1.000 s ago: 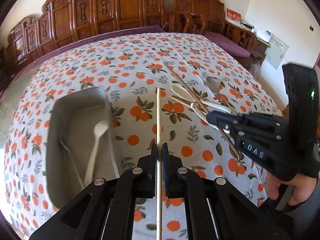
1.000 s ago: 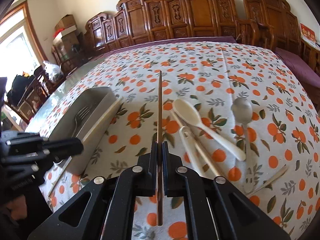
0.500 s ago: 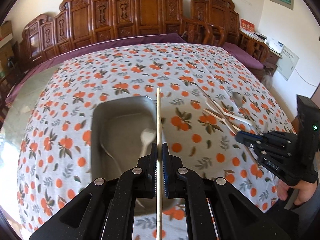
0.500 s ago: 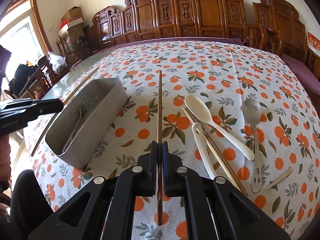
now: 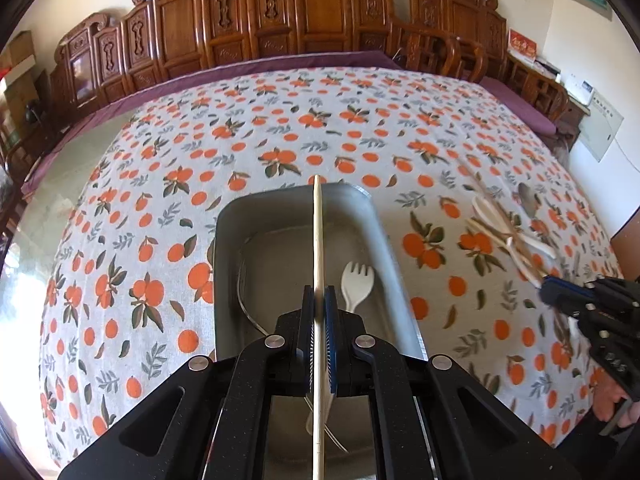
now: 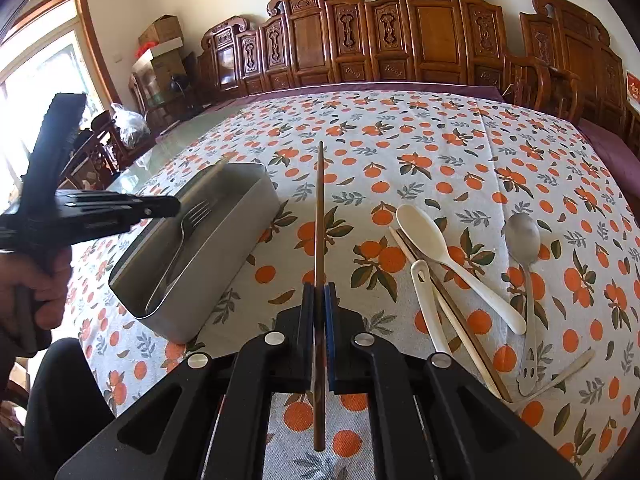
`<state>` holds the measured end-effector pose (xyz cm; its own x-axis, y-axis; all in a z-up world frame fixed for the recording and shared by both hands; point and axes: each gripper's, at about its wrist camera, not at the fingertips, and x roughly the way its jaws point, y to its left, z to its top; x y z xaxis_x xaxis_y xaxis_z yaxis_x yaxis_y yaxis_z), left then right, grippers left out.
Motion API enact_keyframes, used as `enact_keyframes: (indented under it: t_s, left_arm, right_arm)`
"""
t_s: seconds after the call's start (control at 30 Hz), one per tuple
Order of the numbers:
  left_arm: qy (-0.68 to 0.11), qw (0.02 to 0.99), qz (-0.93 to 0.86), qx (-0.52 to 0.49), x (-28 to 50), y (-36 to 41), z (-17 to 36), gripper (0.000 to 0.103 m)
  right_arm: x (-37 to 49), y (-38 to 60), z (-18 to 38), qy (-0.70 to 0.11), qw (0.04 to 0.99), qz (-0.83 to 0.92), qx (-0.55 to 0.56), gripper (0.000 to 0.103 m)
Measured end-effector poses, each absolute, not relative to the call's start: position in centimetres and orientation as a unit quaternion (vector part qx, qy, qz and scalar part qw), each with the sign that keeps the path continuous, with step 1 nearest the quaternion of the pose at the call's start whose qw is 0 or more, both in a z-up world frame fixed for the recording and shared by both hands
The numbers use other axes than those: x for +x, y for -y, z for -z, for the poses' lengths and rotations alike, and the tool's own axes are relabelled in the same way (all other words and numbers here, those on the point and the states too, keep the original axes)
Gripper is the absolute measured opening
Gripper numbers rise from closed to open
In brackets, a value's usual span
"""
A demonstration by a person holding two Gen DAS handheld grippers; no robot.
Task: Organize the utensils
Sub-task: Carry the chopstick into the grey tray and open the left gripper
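My left gripper [image 5: 319, 300] is shut on a pale wooden chopstick [image 5: 318, 232], held lengthwise over the grey metal tray [image 5: 394, 272]. Inside the tray lie a white plastic fork [image 5: 356, 284] and a metal fork [image 6: 188, 224]. My right gripper [image 6: 319, 296] is shut on a dark brown chopstick [image 6: 319, 208] above the tablecloth, right of the tray [image 6: 224, 256]. On the cloth to the right lie a white spoon [image 6: 440, 248], a second white utensil [image 6: 426, 300], a pair of chopsticks [image 6: 448, 304] and a metal spoon [image 6: 524, 248]. The left gripper [image 6: 168, 206] shows over the tray in the right wrist view.
An orange-patterned cloth [image 5: 280, 136] covers the big table, with bare glass [image 5: 52, 184] at its left edge. Carved wooden chairs [image 5: 320, 12] line the far side. A pale stick-like utensil [image 6: 560, 376] lies near the metal spoon's handle.
The left gripper has carried its pale chopstick leftward from the bare cloth to above the tray. The right gripper has stayed almost still with its dark chopstick.
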<state>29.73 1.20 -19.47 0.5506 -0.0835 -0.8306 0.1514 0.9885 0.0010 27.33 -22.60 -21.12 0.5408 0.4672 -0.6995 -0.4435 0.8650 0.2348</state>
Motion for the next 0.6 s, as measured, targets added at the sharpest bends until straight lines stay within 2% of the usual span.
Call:
enact_keyframes:
  t_s: [0.43,0.5,0.57,0.6]
  left_arm:
    - [-0.498,0.865,0.052,0.028,30.2,-1.9,22.2,0.004]
    - [-0.498,0.865,0.052,0.027,29.9,-2.3,22.0,0.008]
    - [-0.492,0.869,0.051,0.028,29.4,-2.6,21.3,0.019]
    - [-0.488,0.871,0.051,0.027,29.0,-2.8,20.8,0.022]
  right_arm:
    - [27.2,22.2,20.5,-0.399,0.875,-0.274,0.018,0.006]
    - [27.2,22.1,20.7,-0.402,0.874,-0.272,0.016,0.006]
    - [27.1,22.1,20.9,-0.407,0.873,-0.268,0.013,0.006]
    - [27.0,22.0,21.0,-0.408,0.873,-0.266,0.011,0.006]
